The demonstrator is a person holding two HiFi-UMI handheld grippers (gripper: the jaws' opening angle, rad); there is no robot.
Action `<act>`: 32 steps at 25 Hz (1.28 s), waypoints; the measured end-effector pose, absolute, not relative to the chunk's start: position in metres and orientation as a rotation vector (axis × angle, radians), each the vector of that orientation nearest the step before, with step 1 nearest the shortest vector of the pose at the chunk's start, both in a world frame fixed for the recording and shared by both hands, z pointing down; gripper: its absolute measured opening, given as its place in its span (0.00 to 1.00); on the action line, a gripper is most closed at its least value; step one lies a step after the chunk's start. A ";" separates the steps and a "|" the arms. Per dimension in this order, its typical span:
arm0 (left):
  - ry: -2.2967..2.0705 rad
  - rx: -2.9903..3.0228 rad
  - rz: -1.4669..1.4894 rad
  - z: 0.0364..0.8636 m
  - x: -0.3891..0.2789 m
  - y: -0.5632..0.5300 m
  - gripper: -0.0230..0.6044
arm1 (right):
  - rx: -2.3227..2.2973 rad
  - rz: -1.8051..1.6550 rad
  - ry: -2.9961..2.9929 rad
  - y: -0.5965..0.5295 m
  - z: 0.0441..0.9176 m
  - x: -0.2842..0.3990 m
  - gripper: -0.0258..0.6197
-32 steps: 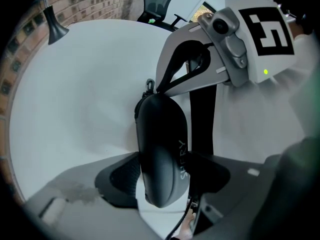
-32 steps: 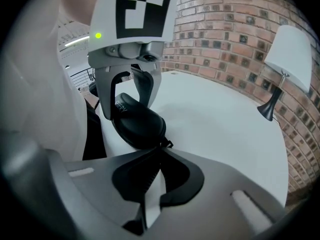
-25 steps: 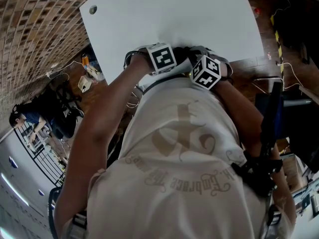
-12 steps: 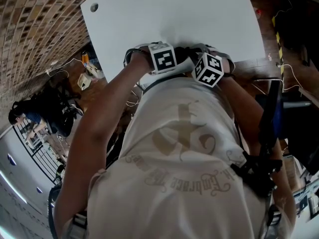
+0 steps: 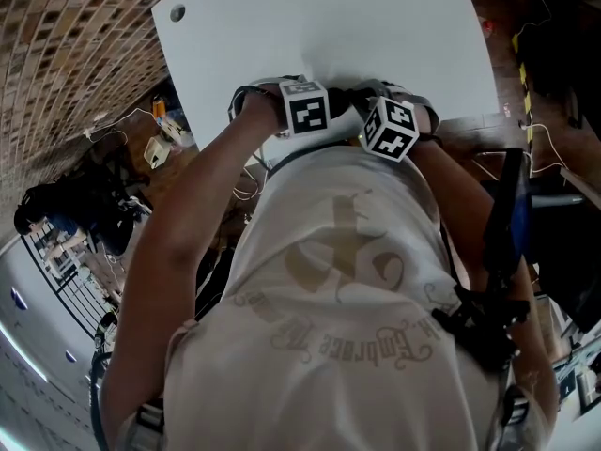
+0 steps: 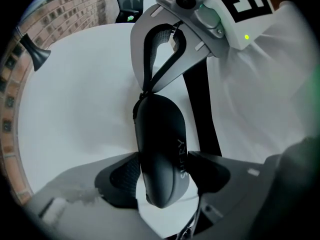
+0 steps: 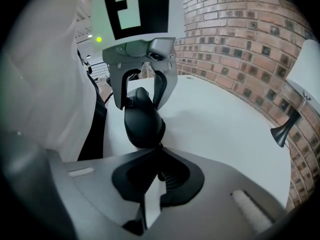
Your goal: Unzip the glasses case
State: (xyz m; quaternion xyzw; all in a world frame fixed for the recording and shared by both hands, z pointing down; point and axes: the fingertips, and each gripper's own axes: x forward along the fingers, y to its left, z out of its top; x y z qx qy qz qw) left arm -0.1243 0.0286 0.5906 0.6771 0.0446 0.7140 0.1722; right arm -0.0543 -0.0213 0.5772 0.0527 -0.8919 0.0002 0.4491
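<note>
Two tongs meet over the near edge of a white table (image 5: 319, 26), right in front of the person's shirt (image 5: 347, 280). Each has a white cube with black squares on it. In the head view the left cube (image 5: 308, 109) and the right cube (image 5: 391, 128) sit side by side, very close. The head view does not show what is under them.

The left tongs (image 6: 165, 178) point steeply down. They are clamped on the glasses case (image 6: 161, 144). The case is black and smooth, long, with round ends. It sits between the two dark pads, and one pad presses on each long side. The jaws stand wide, with the fat case filling the gap. One end of the case is at the pads. The other end reaches out toward the right tongs.

The right tongs (image 7: 159, 173) are squeezed tight together. They pinch the small zip pull (image 7: 161, 156) at that far end of the case. In the left gripper view their two tips come to a point right at the end of the case.

I cannot tell if the case rests on the table or is lifted a little. I also cannot tell how far the zip is open.

Past the table there is a brick wall (image 7: 240, 34).
</note>
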 end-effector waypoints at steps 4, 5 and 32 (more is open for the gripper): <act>0.163 1.925 2.069 0.591 -0.125 0.030 0.53 | 0.102 -0.030 -2.210 -0.024 0.574 -0.058 0.05; 0.168 1.925 2.077 0.591 -0.126 0.029 0.53 | 0.094 -0.038 -2.209 -0.024 0.574 -0.059 0.05; 0.112 1.948 2.043 0.594 -0.137 0.020 0.53 | -0.063 -0.227 -2.219 -0.042 0.569 -0.083 0.07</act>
